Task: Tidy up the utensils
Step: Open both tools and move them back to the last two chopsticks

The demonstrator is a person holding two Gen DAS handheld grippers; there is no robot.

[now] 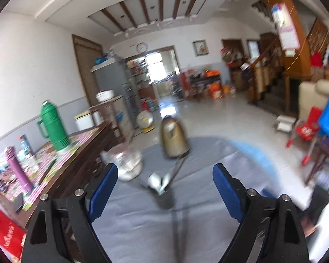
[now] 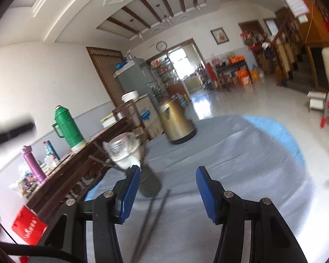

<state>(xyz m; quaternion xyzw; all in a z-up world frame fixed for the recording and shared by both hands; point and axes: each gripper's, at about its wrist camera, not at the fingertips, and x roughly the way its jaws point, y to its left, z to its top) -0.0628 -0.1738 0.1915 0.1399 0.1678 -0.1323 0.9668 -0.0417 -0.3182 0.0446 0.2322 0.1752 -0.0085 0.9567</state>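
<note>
- Left claw point(image 1: 165, 185) is spread wide with nothing between its blue pads point(image 1: 104, 184); it hangs over the grey cloth on the tabletop point(image 1: 142, 223).
- Ahead of it in the left wrist view: a dark utensil holder point(image 1: 164, 199) with a shiny spoon point(image 1: 156, 182) and a thin dark stick poking out. It's blurry, so I can't tell exactly what else is in there.
- Right claw point(image 2: 167, 186) is about half open, also gripping nothing. The pads point(image 2: 205, 188) sit apart over the cloth.
- In the right wrist view a pair of dark chopsticks point(image 2: 152, 214) lies on the cloth between the claw's fingers, running from near the camera toward the dark utensil holder point(image 2: 150, 185), which stands just beside the left pad.
- A clear glass jar point(image 2: 124, 149) stands right behind the holder near the tabletop's left edge. The same jar point(image 1: 129, 162) shows up left of the holder in the other view.
- A gold electric kettle point(image 2: 178, 122) stands farther back on the cloth, well apart from both claws.
- Off to the left there's a wooden side table point(image 1: 76, 153) with a green thermos point(image 1: 53, 127) and a purple bottle point(image 1: 18, 168) on it.
- Both views are smeared with motion blur.
</note>
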